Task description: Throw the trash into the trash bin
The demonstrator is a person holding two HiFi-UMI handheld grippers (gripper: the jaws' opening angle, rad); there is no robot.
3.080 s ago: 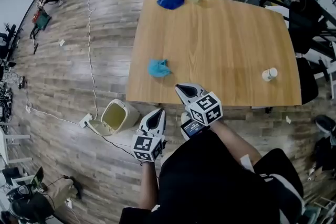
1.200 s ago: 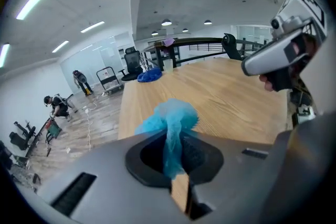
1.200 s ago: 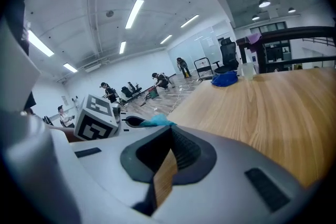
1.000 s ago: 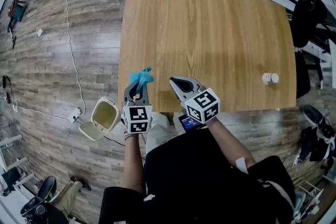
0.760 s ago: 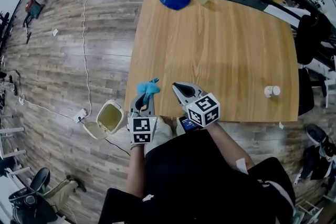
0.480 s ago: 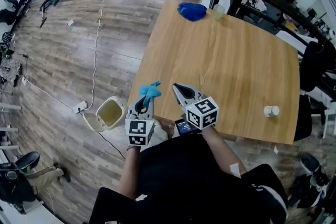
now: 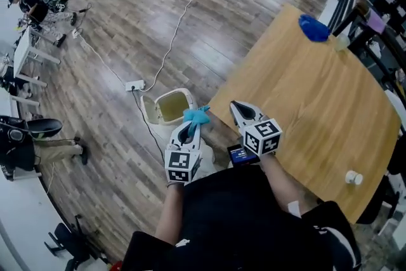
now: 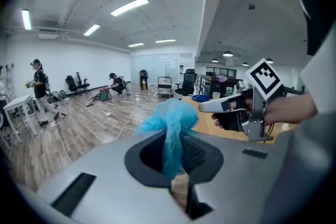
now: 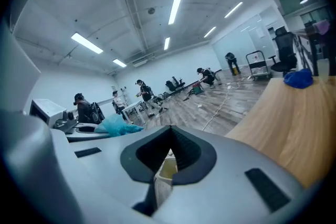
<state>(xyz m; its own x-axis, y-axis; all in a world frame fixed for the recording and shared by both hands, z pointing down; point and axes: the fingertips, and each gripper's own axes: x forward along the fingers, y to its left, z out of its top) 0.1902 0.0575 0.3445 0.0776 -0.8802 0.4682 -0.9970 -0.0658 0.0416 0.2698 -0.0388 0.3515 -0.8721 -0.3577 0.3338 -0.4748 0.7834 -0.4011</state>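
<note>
A crumpled light-blue piece of trash (image 7: 196,115) sticks out of my left gripper (image 7: 192,125), whose jaws are shut on it. In the left gripper view the trash (image 8: 170,124) rises from between the closed jaws. The gripper hangs over the floor just off the table's corner, beside the cream trash bin (image 7: 169,106), which stands on the floor with its lid open. My right gripper (image 7: 236,106) is shut and holds nothing; it hovers over the table's near corner, right of the left one. Through its jaws in the right gripper view I see the bin (image 9: 166,168) below.
The wooden table (image 7: 317,98) fills the right side, with a dark-blue crumpled thing (image 7: 313,28) and a cup (image 7: 342,41) at its far corner and a small white container (image 7: 353,178) near the front. A power strip (image 7: 134,85) and cable lie on the floor. People work at far left.
Both grippers have swung left off the table's edge toward the bin. The left one still carries the blue trash, now right beside the bin's opening.
</note>
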